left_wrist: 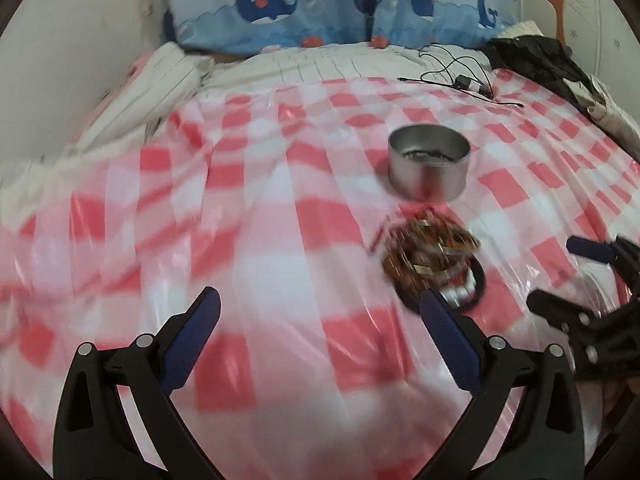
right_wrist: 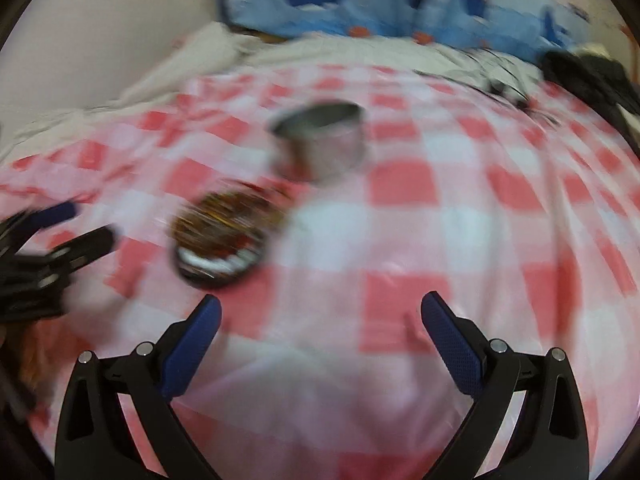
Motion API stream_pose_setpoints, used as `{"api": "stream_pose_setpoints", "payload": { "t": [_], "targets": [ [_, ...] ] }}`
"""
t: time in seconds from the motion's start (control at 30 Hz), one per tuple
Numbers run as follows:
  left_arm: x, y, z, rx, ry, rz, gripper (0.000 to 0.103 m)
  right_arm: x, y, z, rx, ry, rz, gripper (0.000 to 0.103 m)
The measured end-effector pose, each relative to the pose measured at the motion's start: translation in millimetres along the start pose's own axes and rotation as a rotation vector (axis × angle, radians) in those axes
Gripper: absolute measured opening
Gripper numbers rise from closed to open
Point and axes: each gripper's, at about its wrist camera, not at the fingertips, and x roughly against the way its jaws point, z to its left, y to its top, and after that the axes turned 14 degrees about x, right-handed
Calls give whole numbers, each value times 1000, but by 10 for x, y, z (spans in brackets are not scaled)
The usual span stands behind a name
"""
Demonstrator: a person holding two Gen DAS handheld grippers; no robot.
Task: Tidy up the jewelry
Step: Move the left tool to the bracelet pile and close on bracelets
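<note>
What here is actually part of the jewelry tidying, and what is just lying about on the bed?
Part of the job:
- jewelry pile on the checked cloth
- round metal tin behind it
- left gripper and right gripper, jaws apart

Just lying about:
- black cable
- dark clothing
- whale-print pillows

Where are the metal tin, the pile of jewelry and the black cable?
metal tin (left_wrist: 428, 176): left wrist view, front wall.
pile of jewelry (left_wrist: 430, 254): left wrist view, middle of the heap.
black cable (left_wrist: 452, 64): left wrist view, looped part.
</note>
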Motion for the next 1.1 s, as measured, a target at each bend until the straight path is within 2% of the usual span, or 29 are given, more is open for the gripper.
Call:
{"api": "stream_pose_setpoints", "payload": {
  "t": [0.1,0.17,0.27,0.33,0.4,0.57,0.63,0.7,0.77,0.83,0.9,0.97,1.0,1.1],
  "targets": [
    [-80,154,81,12,-34,8,96,-96,222,107,135,58,3,96],
    [-151,223,95,21,-110,17,96,-203,310,64,157,63,23,96],
    [-250,342,-94,-59,-161,12,95,-306,326,-125,75,74,41,96],
    [-350,432,-250,-127,-241,18,94,-354,251,-261,2,77,63,96],
    [-527,508,-361,-147,-268,60,77,-405,193,-369,-50,85,89,96],
    [-875,538,-491,-103,-361,171,54,-464,176,-483,-117,127,102,96],
    [-985,474,-529,-112,-363,218,43,-479,172,-477,-122,135,108,96],
    [-1084,416,-549,-113,-345,262,15,-482,173,-456,-120,144,109,96],
    [-1109,411,-477,-51,-370,287,9,-478,176,-437,-111,143,106,96],
    [-1088,430,-413,-15,-398,297,9,-479,182,-431,-109,144,102,96],
    [-1056,467,-349,25,-422,294,9,-479,187,-434,-112,154,98,96],
    [-1006,519,-262,81,-476,291,9,-465,199,-420,-107,162,86,96],
    [-977,544,-231,95,-487,281,3,-459,202,-412,-101,166,81,96],
    [-909,633,-115,153,-499,257,3,-472,225,-343,-70,169,80,96]
  ]
}}
